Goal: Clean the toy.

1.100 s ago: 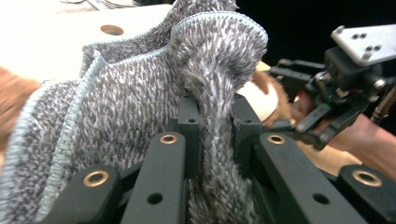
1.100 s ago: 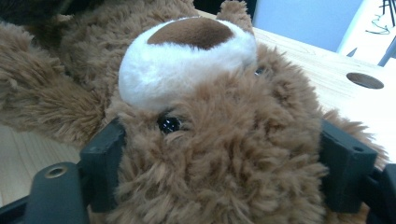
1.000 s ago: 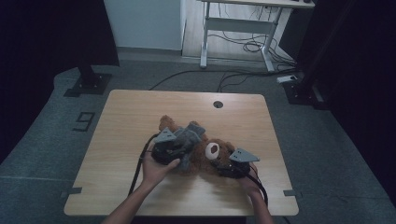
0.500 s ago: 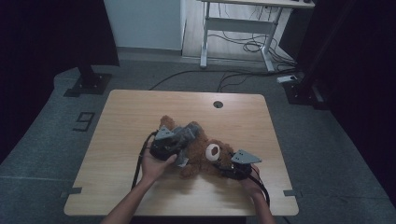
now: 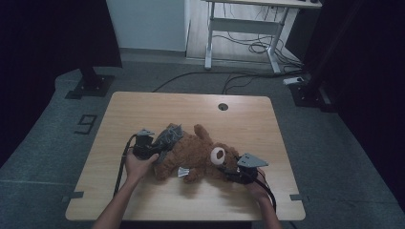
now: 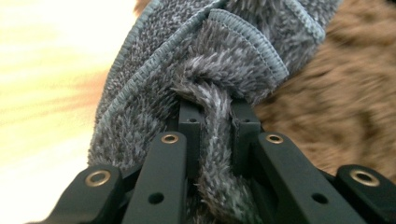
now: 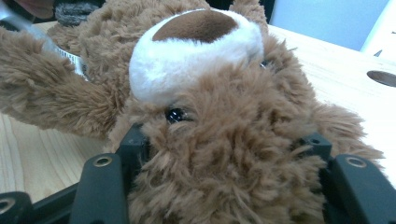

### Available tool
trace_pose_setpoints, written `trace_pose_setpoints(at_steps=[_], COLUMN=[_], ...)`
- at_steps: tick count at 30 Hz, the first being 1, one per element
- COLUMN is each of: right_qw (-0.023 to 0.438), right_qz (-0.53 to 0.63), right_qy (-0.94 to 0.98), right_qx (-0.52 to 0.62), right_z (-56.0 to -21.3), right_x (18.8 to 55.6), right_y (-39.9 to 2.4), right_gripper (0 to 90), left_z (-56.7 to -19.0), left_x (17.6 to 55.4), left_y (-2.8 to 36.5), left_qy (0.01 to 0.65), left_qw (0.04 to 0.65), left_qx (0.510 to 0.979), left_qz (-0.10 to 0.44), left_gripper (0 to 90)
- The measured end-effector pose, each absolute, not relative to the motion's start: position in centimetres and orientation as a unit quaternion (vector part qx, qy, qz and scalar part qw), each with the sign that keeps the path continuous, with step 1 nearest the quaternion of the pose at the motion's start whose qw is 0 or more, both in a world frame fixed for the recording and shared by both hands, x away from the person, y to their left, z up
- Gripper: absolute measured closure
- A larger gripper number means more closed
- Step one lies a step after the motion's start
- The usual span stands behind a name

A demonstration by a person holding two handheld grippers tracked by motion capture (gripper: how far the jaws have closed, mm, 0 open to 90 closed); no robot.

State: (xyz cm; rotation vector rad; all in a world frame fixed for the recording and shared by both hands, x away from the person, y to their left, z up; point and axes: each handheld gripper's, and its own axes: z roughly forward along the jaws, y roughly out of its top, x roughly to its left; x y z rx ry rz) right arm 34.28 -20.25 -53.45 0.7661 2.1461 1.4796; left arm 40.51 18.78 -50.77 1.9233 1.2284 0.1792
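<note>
Left hand-held gripper (image 6: 212,126), pinched on grey cloth (image 6: 205,70), has been pulled off teddy bear (image 5: 200,152) toward desk (image 5: 143,109) edge; right hand-held gripper (image 7: 224,154) has been closed round the head.

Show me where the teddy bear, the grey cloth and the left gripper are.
teddy bear (image 7: 196,51), right gripper view, on its white muzzle.
grey cloth (image 6: 233,70), left gripper view, on the folded hem.
left gripper (image 5: 143,143), high view, on its black body above the hand.
</note>
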Motion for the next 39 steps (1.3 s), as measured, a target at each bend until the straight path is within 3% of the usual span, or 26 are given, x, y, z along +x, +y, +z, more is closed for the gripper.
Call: trace_pose_setpoints(at_steps=[4, 10, 14, 25, 35, 39], right_qw=[0.207, 0.204, 0.204, 0.203, 0.206, 0.203], right_qz=[0.535, 0.536, 0.537, 0.535, 0.533, 0.534], right_qy=[0.771, 0.769, 0.768, 0.768, 0.772, 0.771], right_qx=[0.278, 0.282, 0.282, 0.287, 0.281, 0.281], right_z=[-53.5, -53.5, -53.6, -53.6, -53.5, -53.5], right_x=[34.4, 34.4, 34.4, 34.4, 34.4, 34.4], right_y=[-20.3, -20.4, -20.4, -20.1, -20.1, -20.2], right_gripper=[38.6, 38.7, 38.9, 39.7, 39.7, 39.7], left_z=[-50.5, -47.2, -47.1, -50.9, -52.3, -52.2], left_x=[40.3, 39.5, 40.0, 41.7, 41.0, 40.9], left_y=[19.3, 17.0, 14.4, 16.4, 16.7, 17.7], left_qy=[0.487, 0.435, 0.423, 0.490, 0.487, 0.491], left_qw=[0.431, 0.491, 0.454, 0.414, 0.318, 0.333], left_qx=[0.757, 0.752, 0.779, 0.767, 0.813, 0.804], left_qz=[0.064, 0.069, 0.088, 0.003, 0.035, 0.042], left_gripper=[79.1, 79.2, 79.0, 79.6, 79.9, 79.4])
